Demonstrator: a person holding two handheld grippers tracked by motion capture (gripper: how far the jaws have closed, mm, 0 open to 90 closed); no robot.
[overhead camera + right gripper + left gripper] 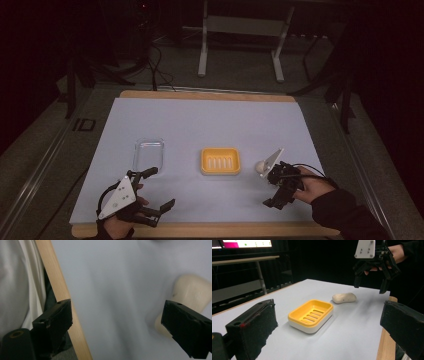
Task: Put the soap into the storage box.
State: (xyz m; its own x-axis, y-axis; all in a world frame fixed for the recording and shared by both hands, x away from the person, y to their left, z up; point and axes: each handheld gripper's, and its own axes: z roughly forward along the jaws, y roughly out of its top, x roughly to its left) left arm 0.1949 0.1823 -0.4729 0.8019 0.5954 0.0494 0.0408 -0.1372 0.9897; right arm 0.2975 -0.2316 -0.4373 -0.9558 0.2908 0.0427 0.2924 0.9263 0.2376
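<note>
Soap (344,297): off-white, rounded oblong bar, matte, slightly mottled. Lies on the pale sheet (200,125) at center-right of the high view, just right of the dish (220,161), not touching it.

Dish: yellow plastic, rectangular w/ rounded corners, slotted floor, white base visible in left gripper view. Sits mid-frame in high view.

Lid (149,153): clear plastic, rectangular, left of dish, well apart from it.

Sheet: smooth, light grey-blue, covers a wooden board (210,230) whose pale edge shows at top and bottom of the sheet.

Right gripper (280,186): lower right of high view, held by a hand (312,186), above the sheet just beside the soap. Jaws spread wide, nothing between them. In right gripper view the soap (192,293) sits at right edge, partly behind the right-hand jaw; contact can't be told. Black jaw pads look coarse, foam-like.

Left gripper (160,190): lower left of high view, near the board's front edge. Jaws spread wide, empty, touching nothing.

View differences: left gripper view gives the dish's (311,315) slots and two-tone build, plus the right gripper (369,286) hovering at upper right over the soap. Right gripper view gives the board edge (62,295) as a diagonal strip and white cloth at far left. High view gives the lid and both grey plates.
</note>
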